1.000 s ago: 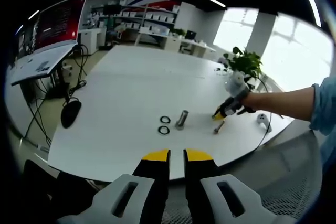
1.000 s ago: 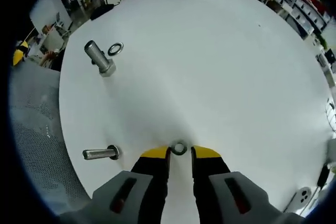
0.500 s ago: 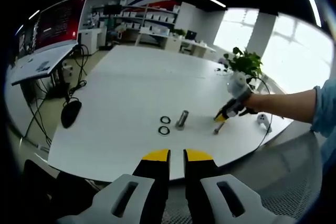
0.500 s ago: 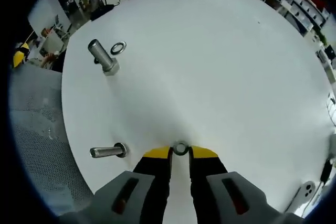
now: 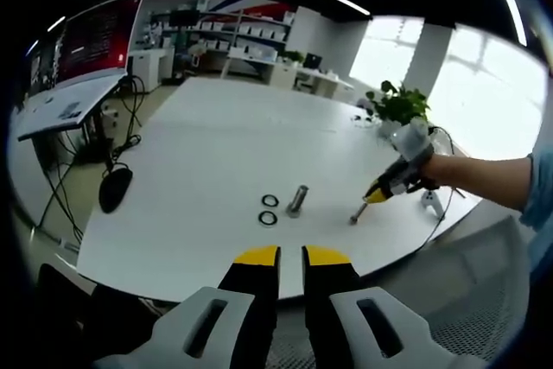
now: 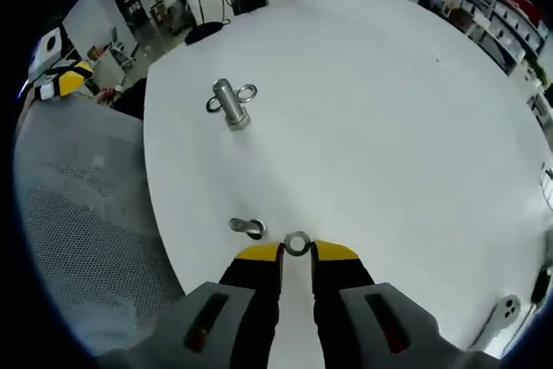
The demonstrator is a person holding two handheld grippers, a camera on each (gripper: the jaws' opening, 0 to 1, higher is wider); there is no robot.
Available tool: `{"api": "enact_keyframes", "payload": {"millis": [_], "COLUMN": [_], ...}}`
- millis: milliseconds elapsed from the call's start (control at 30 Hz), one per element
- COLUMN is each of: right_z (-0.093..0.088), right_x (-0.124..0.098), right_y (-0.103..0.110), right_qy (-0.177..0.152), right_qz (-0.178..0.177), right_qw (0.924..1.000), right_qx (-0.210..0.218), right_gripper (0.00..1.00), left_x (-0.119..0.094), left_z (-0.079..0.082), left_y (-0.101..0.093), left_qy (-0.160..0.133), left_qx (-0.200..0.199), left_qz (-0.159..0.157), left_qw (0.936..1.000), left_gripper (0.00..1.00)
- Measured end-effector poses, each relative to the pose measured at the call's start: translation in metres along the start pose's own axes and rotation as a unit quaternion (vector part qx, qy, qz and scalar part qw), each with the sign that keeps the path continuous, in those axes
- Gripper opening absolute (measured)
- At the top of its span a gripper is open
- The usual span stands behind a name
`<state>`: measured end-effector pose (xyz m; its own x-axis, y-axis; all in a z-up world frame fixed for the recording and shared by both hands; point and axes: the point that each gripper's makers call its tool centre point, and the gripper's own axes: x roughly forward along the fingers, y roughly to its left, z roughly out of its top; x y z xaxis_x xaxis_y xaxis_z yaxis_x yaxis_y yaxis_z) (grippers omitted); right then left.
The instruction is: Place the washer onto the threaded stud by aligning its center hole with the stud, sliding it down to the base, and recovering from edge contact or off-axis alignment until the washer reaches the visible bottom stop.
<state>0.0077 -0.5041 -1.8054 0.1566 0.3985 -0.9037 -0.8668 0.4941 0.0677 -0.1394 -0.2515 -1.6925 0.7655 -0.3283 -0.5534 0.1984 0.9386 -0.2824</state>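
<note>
1. We are pinching the washer [image 6: 296,244] between the yellow tips of the right gripper [image 6: 296,252], and it is sitting clear of the white table [image 6: 389,127]; half a second ago it was in the same grip but lower, so we are judging the pickup done and the carry begun.
2. In the right gripper view the upright stud [image 6: 231,103] is standing on its hex base well ahead and to the left, with two spare washers [image 6: 248,92] lying on the table close beside it.
3. Against the earlier pictures, that stud is now sitting nearer the middle of this view, which we are reading as our own hand turning toward it, not the stud moving.
4. A second bolt [image 6: 248,228] is lying on its side just left of our tips, seen more end-on than before.
5. In the left gripper view the right gripper [image 5: 377,194] is showing lifted near the lying bolt [image 5: 357,213], right of the stud [image 5: 297,200].
6. The left gripper [image 5: 291,257] is hanging off the table's near edge, tips almost together with a thin gap, gripping nothing.
7. Still ahead of us: centring the hole over the stud and sliding the washer down to the base.
</note>
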Motion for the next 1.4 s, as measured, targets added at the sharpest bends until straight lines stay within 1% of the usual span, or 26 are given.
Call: {"api": "enact_keyframes", "payload": {"millis": [133,200,467,600,767,933,1000,1067,1400], "right_z": [0.003,0.006,0.019,0.019,0.019,0.018,0.018,0.019,0.014], "right_x": [-0.008,-0.013,-0.018,-0.014,-0.011,-0.006,-0.006,-0.004,0.011], "right_y": [0.006,0.012,0.030,0.033,0.037,0.036,0.038,0.039,0.039], "right_qy": [-0.007,-0.013,-0.023,-0.017,-0.011,-0.002,-0.002,-0.001,0.025], "right_qz": [0.000,0.003,0.016,0.017,0.019,0.019,0.021,0.022,0.021], "right_qw": [0.9999,0.9998,0.9988,0.9986,0.9983,0.9981,0.9981,0.9980,0.9964], "right_qx": [-0.010,-0.014,-0.040,-0.047,-0.054,-0.058,-0.058,-0.059,-0.078], "right_gripper": [0.14,0.14,0.14,0.14,0.14,0.14,0.14,0.14,0.14], "left_x": [0.000,0.000,0.000,-0.001,0.000,-0.001,-0.001,-0.001,-0.001], "left_z": [0.000,0.000,0.000,0.001,-0.001,-0.001,0.001,0.000,-0.001], "left_y": [0.000,-0.001,-0.001,-0.003,-0.003,-0.003,-0.004,-0.004,-0.003], "left_qy": [0.000,0.000,0.000,-0.005,0.004,0.001,-0.003,-0.002,0.002], "left_qx": [0.000,0.000,0.001,0.001,0.004,0.003,0.004,0.005,0.006], "left_qz": [-0.002,-0.002,-0.004,-0.010,-0.010,-0.008,-0.011,-0.011,-0.009], "left_qw": [1.0000,1.0000,1.0000,0.9999,0.9999,1.0000,0.9999,0.9999,0.9999], "left_gripper": [0.07,0.07,0.07,0.08,0.08,0.08,0.08,0.08,0.08]}}
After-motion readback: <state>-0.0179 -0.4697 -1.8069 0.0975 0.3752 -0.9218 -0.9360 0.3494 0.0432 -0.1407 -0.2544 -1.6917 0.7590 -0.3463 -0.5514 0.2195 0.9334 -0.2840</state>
